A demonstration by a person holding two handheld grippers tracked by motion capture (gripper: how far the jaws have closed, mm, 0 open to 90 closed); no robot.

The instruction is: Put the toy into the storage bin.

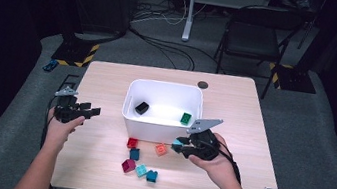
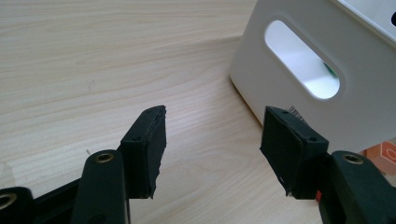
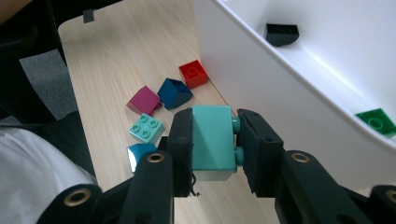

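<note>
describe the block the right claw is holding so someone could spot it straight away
Start at the white plastic bin in the middle of the wooden table. Just outside its near wall, the right claw is shut on a pale teal plastic building block. It is the one block lifted off the table; the loose blocks lie flat.

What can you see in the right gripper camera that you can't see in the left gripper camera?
The right gripper view has the right gripper squeezing a turquoise block, loose blocks on the table like the red block and magenta block, plus a black block inside the bin. The left gripper view has the left gripper open with nothing between its jaws, and the bin's handle hole. Both have the white bin and the wooden table.
</note>
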